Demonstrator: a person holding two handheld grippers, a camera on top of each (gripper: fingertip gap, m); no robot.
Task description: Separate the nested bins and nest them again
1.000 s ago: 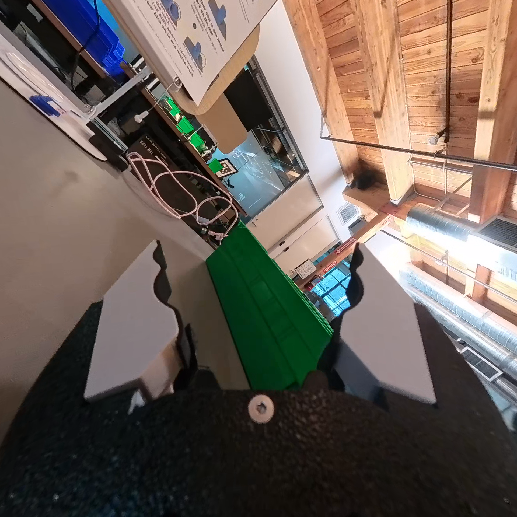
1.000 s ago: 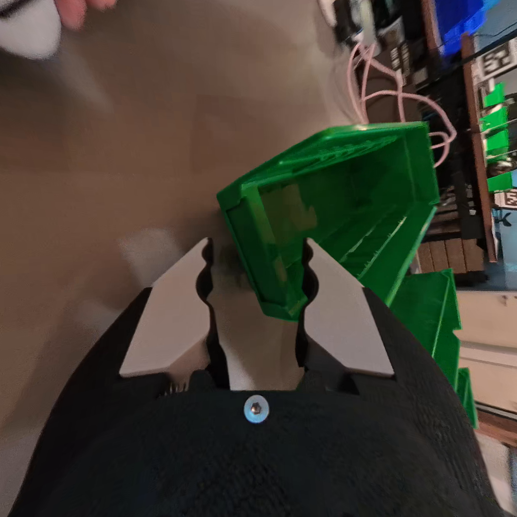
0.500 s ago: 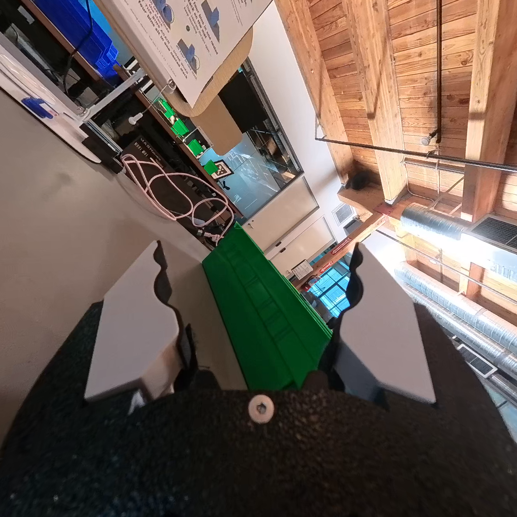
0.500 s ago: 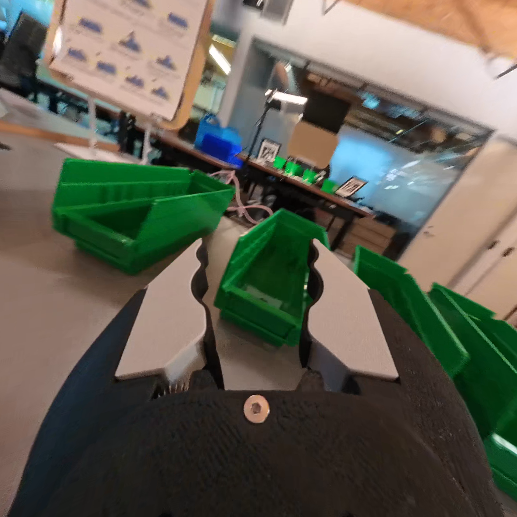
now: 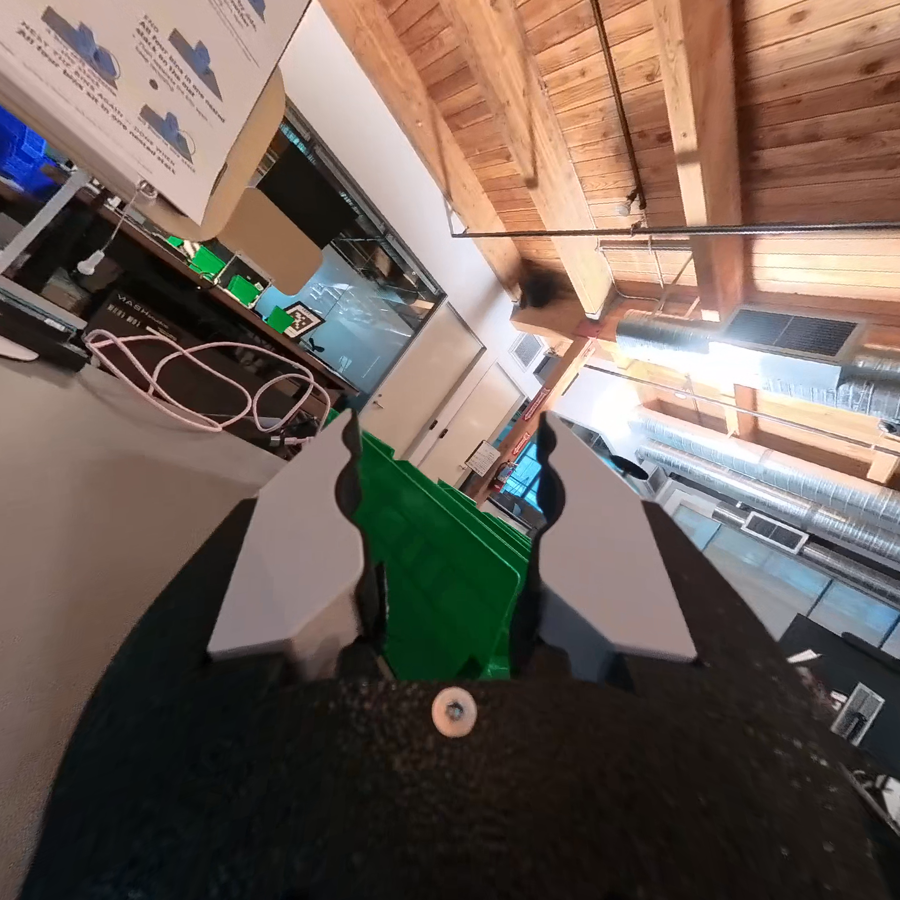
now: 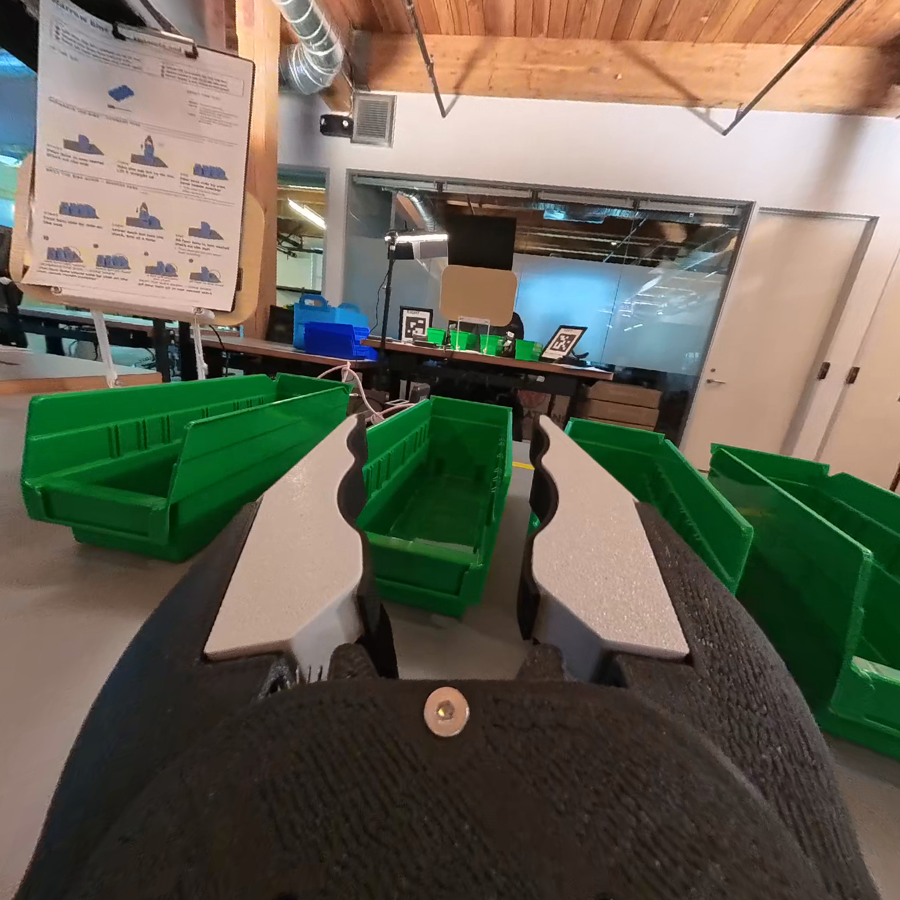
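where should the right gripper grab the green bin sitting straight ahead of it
Probably the low front lip of the middle green bin. It stands upright with its open front facing the right gripper, so come straight in, one finger above the lip and one under; the side bins crowd its long walls.

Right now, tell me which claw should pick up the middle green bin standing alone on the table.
Right. The right claw is open and empty, with the middle green bin straight ahead between its fingers. The left claw is tilted toward the ceiling, with a green bin wall already between its fingers.
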